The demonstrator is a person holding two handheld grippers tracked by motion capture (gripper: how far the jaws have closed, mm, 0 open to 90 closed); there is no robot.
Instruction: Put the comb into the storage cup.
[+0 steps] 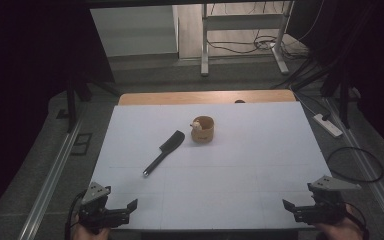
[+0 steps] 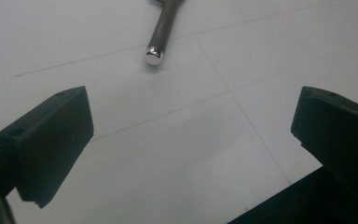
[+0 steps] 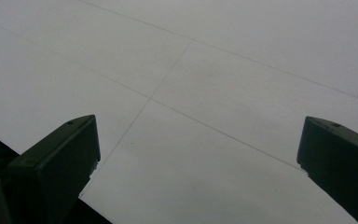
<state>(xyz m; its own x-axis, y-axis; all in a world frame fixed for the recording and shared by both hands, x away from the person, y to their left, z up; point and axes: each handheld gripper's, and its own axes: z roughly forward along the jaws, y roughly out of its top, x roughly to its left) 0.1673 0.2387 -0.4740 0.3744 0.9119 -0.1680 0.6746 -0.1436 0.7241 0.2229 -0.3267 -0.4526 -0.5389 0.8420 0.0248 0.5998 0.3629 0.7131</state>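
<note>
1. Both the left gripper (image 1: 121, 210) and the right gripper (image 1: 296, 209) were held with jaws apart, empty, at the near edge of the surface (image 1: 230, 185).
2. The knife (image 1: 164, 151) lay untouched mid-surface, beside the wooden cup (image 1: 203, 129).
3. Nothing appeared to be grasped yet; all work seemed left.

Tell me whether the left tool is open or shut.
Open: the left tool has its jaws standing wide apart with bare white table between them, holding nothing.

Two black two-jaw handheld grippers, the left gripper (image 1: 111, 212) and right gripper (image 1: 305, 211), sit low at opposite near corners, each held in a hand, jaws spread wide apart and empty.
</note>
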